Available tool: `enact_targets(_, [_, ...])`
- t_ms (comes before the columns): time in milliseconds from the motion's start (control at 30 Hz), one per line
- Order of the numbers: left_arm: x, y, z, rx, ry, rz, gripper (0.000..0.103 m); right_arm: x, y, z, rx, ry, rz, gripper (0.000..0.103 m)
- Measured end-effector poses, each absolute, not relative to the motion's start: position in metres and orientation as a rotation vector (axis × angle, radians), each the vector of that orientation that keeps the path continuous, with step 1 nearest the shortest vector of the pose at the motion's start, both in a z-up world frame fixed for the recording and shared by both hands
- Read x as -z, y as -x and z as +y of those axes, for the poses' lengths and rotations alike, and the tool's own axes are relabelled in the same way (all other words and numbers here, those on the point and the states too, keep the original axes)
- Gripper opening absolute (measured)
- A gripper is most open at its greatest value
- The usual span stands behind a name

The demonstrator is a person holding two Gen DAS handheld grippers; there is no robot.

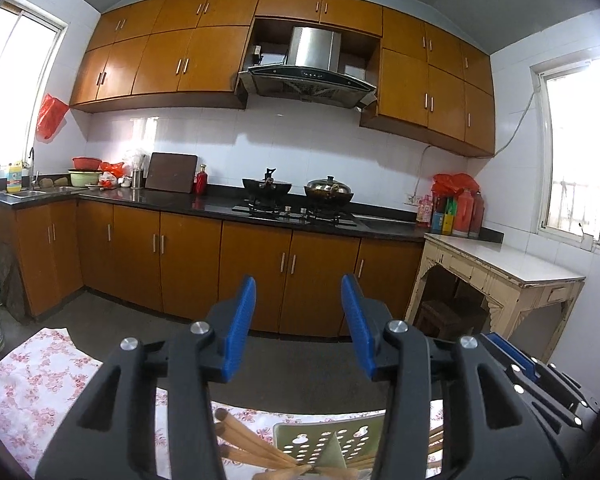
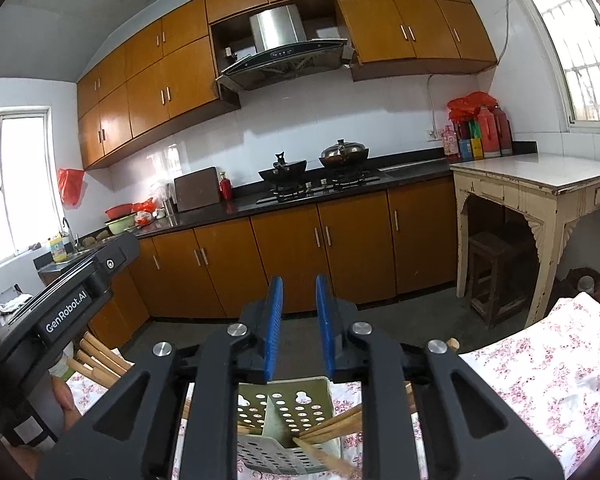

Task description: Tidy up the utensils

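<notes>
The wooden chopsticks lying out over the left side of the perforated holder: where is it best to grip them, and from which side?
Probably grip the wooden chopsticks at their free thick ends, coming from above with the left claw. Those ends fan out clear of the perforated holder; the other ends lie inside it.

Left hand-held gripper (image 1: 299,322) jaws apart, nothing between them. Below it, perforated holder (image 1: 324,446) with chopsticks (image 1: 256,446) on floral cloth (image 1: 36,384) near the tabletop edge.
</notes>
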State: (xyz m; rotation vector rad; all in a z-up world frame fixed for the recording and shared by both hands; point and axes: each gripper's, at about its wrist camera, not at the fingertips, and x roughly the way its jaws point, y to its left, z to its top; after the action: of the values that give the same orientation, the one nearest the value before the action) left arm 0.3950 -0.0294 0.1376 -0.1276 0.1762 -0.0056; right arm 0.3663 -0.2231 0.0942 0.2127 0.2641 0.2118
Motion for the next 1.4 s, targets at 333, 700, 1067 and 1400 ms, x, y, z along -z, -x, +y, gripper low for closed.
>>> enact_targets(333, [-0.156, -0.350, -0.009, -0.032, 0.117, 0.155, 0.052, -0.110, -0.333, -0.223, -0.192, -0.196, 0.240, 0.035])
enact_targets(700, [-0.160, -0.273, 0.013, -0.082, 0.071, 0.164, 0.061, -0.114, -0.274, -0.234, -0.180, -0.220, 0.246, 0.046])
enact_targets(1067, [-0.117, -0.169, 0.032, -0.027, 0.053, 0.253, 0.099, -0.083, -0.185, -0.245, -0.190, -0.214, 0.272, 0.100])
enact_targets(1400, [-0.064, -0.072, 0.025, -0.013, 0.010, 0.294, 0.099, -0.047, -0.102, -0.229, -0.202, -0.091, 0.278, 0.101])
